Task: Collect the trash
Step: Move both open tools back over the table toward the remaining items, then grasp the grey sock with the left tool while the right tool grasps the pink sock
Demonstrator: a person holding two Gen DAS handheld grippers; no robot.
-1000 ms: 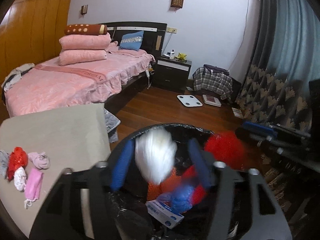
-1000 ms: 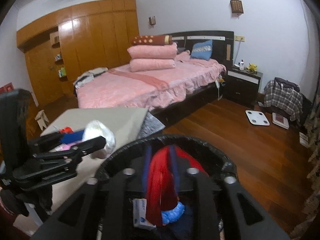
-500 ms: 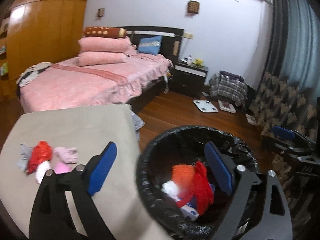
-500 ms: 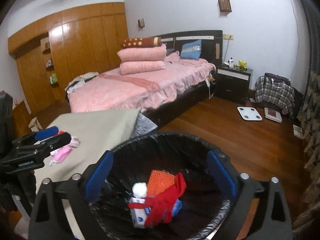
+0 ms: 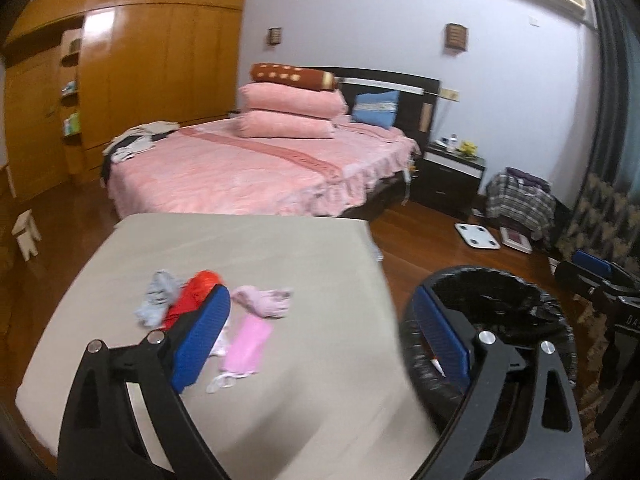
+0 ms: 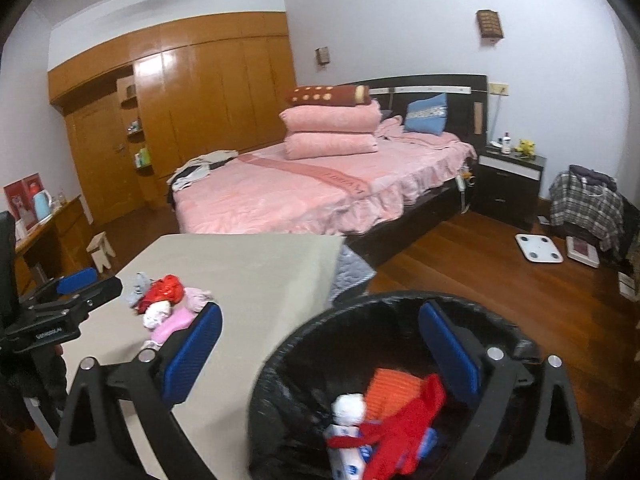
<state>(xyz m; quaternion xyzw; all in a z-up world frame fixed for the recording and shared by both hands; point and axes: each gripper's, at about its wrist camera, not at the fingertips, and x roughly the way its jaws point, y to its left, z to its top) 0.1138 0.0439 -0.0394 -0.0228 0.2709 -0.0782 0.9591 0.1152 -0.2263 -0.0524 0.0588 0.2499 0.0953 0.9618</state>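
Now the small heap of red, pink and grey scraps (image 5: 208, 312) on the beige table (image 5: 304, 400) is seen left of the black-lined bin (image 5: 556, 320), just beyond the widely spread, empty left gripper (image 5: 320, 332), nearer than the equally spread right gripper (image 6: 320, 344).

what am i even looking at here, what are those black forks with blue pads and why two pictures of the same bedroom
Those forks are hand-held grippers, one in each of a person's hands, each with a wide-angle camera looking along its two fingers. One picture comes from the left gripper, the other from the right gripper. Both are open and hold nothing.

The job is collecting trash. On the beige table a small pile remains: a red bag, a grey rag, pink cloth and a pink face mask. Beside the table stands a bin lined with a black bag. Inside it lie an orange net, something red, a white ball and a small printed box.
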